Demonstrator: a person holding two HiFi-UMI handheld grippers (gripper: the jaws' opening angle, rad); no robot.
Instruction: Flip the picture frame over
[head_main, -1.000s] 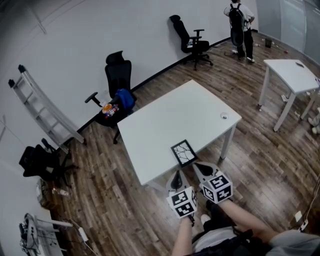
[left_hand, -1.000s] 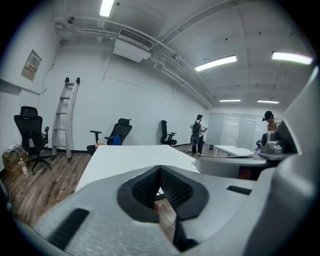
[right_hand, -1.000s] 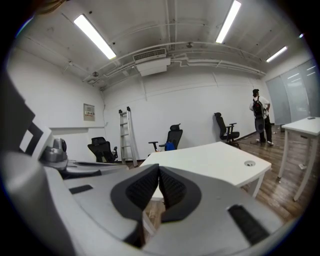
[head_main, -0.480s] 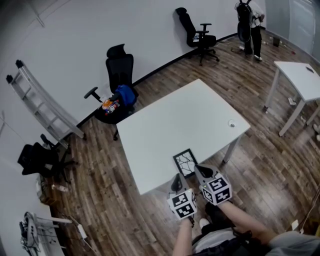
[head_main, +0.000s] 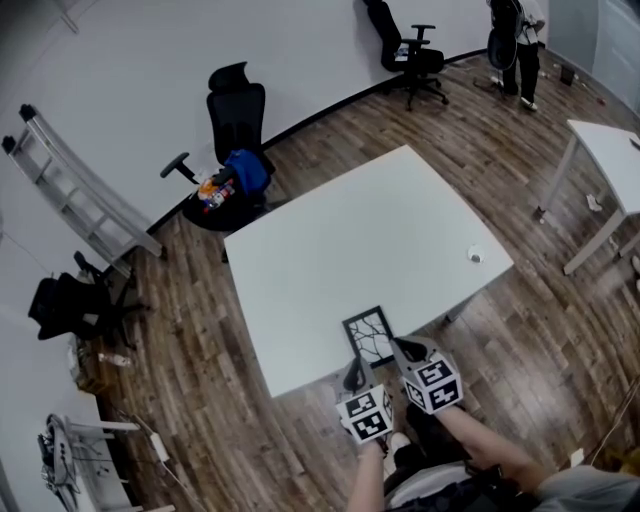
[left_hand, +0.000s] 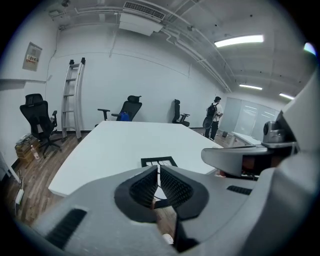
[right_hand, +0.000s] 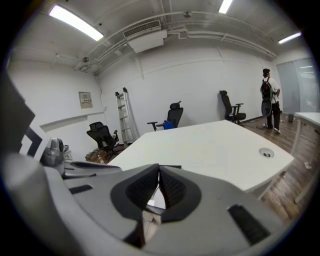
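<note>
The frame (head_main: 368, 335) is laid lengthwise at the table's (head_main: 360, 240) near edge, closest to the right gripper (head_main: 400, 347); it and the left gripper (head_main: 352, 370) are held closed, empty.

I see a white desk (head_main: 330, 230). The picture frame (head_main: 368, 336) is black round the edge and white inside, with thin black lines like cracks. My left tongs (head_main: 352, 373) and right tongs (head_main: 401, 348) are grey with black-and-white square marks. The floor (head_main: 200, 400) is brown wood in stripes.

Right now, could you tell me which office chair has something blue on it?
The office chair nearest the large white table; a blue bag sits on its seat.
</note>
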